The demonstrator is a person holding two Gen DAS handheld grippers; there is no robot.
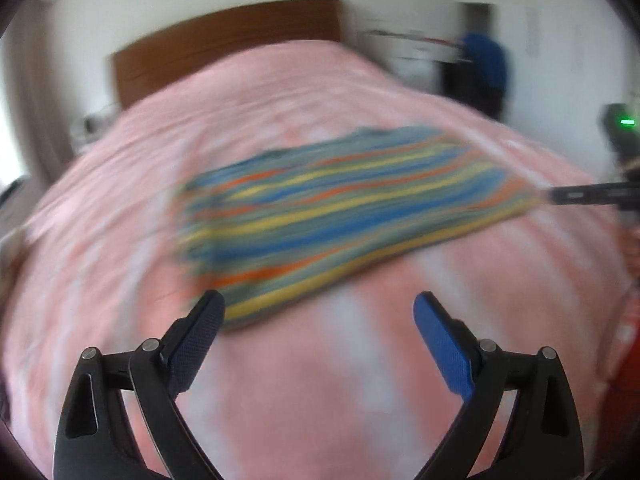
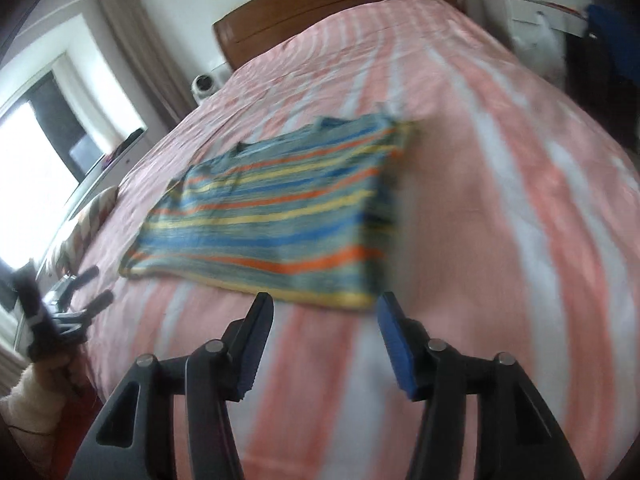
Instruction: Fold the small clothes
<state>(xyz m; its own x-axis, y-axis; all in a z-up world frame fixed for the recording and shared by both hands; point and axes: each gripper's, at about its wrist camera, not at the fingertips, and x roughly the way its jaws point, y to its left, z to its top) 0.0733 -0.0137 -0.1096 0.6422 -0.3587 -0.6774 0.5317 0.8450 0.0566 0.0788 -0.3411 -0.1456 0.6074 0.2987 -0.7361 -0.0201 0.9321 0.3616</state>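
i've got both claws spread wide and holding nothing: the left claw point(image 1: 318, 312) and the right claw point(image 2: 325, 312) each hang just short of the near edge of the striped shirt point(image 2: 276, 208). the shirt lies flat on the pink striped bed point(image 2: 500, 240), roughly mid-bed, well away from the wooden headboard point(image 2: 332, 4). its stripes run side to side across my view, so the long hem edge faces me crosswise.

from the right claw, the shirt's near right corner sits just ahead, almost between the fingers, with the rest of the cloth stretching off to the left. from the left claw, the near left corner is just ahead by the left finger and the cloth runs away to the right. so i judge each claw is nearest its own corner of the hem. both views are smeared, so i can't tell whether either fingertip touches the fabric.
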